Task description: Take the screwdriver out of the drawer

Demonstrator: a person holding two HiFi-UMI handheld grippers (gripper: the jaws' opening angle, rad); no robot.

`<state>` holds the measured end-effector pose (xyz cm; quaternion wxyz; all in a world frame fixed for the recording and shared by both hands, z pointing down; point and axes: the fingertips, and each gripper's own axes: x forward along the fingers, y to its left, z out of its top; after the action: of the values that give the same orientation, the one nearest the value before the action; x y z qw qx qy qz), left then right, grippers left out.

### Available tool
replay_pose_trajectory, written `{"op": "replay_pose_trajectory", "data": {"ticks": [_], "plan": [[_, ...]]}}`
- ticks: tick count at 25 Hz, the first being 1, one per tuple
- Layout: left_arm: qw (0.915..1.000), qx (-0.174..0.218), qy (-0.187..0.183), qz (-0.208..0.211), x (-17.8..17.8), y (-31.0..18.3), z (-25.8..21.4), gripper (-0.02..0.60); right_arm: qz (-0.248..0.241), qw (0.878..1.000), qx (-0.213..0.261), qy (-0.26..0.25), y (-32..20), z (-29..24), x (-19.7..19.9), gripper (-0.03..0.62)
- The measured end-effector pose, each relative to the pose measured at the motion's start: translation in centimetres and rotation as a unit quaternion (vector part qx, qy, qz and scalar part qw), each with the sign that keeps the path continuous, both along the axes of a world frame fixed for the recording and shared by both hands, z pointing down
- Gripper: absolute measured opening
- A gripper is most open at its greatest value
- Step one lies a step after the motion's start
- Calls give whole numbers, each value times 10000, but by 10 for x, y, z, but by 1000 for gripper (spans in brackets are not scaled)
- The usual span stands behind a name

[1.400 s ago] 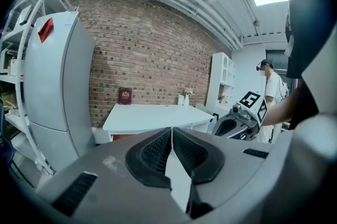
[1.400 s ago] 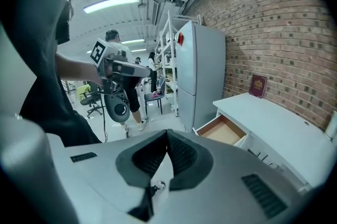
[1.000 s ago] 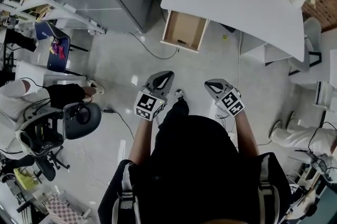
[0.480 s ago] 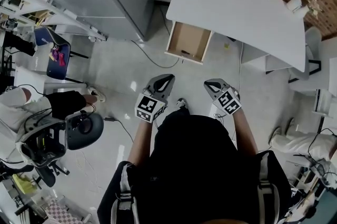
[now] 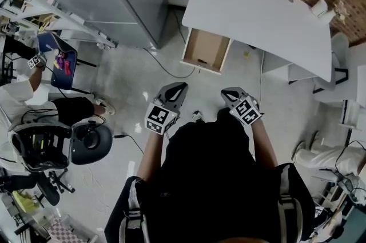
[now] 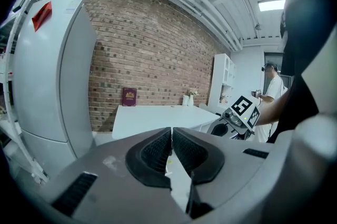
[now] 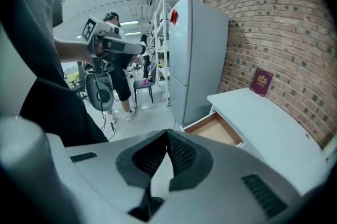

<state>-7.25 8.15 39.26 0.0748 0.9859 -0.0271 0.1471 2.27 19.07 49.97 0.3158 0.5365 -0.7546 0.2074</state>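
Left tongs (image 5: 179, 87) and right tongs (image 5: 227, 91), both closed and empty, hang well short of the open drawer (image 5: 207, 46); arriving closed, they could shove the small dark screwdriver (image 5: 201, 61) aside.

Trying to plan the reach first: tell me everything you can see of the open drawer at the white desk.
The drawer is a shallow rectangular box, tan and wood-like inside, with a pale front rim. It stands pulled well out from under the white desk, at the desk's end on the head view's left, and looks level. A small dark item lies inside near the front, too small to identify. The rest of the inside looks bare. Nothing outside the desk touches the drawer.
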Motion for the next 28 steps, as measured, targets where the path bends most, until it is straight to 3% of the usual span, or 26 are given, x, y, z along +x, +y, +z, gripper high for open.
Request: {"op": "replay_pose_trajectory", "data": {"ticks": [15,23,28], "plan": [[9934,-162,-277,-1097,0,-33,11,21,-1146,9925,-321,-289,-67,28,28,57],[9818,-449,-308,-1817,16,-51,17,21,-2035,9741,-966,-219,-97,63,44,57],[9787,-539,-323,-1955,39,-72,24,21,-2245,9673,-1127,-350,-128,86,56,57]]}}
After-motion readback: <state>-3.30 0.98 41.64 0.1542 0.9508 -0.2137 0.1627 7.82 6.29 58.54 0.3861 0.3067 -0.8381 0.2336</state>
